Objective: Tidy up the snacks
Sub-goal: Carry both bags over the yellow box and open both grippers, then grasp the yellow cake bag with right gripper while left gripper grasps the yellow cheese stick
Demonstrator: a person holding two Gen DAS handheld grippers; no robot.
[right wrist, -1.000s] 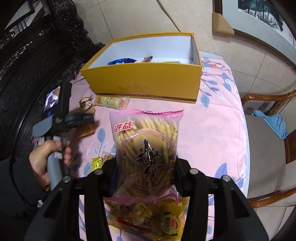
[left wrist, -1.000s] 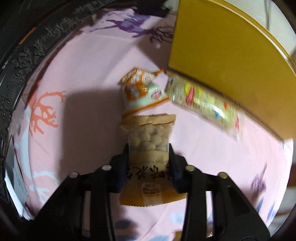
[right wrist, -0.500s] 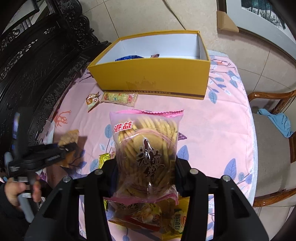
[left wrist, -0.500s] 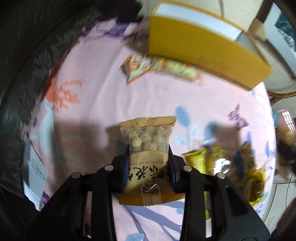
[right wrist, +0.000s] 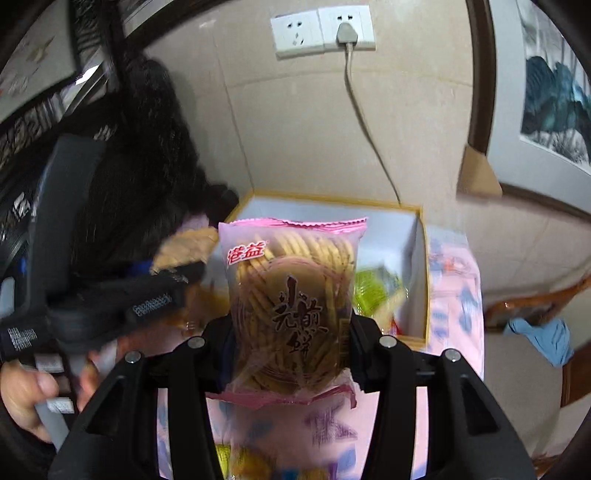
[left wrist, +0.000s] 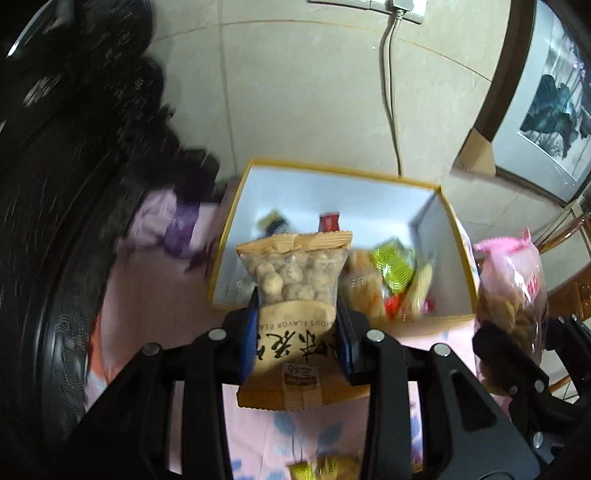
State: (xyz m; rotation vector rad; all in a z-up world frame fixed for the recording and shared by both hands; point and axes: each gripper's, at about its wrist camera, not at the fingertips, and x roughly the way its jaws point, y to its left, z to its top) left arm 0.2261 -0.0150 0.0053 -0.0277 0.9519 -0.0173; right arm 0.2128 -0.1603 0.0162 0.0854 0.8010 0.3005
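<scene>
My left gripper (left wrist: 297, 328) pinched a tan peanut pouch (left wrist: 293, 295); my right gripper (right wrist: 290, 332) clamped a pink-edged cracker bag (right wrist: 291, 302), yellow box (left wrist: 456, 236) ahead.

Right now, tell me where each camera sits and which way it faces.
Left wrist: rides the left tool, looking along its fingers at the open yellow box against the wall; it grips the nut packet; the right tool shows at the right edge.
Right wrist: rides the right tool, facing the same box and the wall socket; it grips the pink biscuit bag; the left tool and the left hand show.
Shared: box, both tools, both snacks.
</scene>
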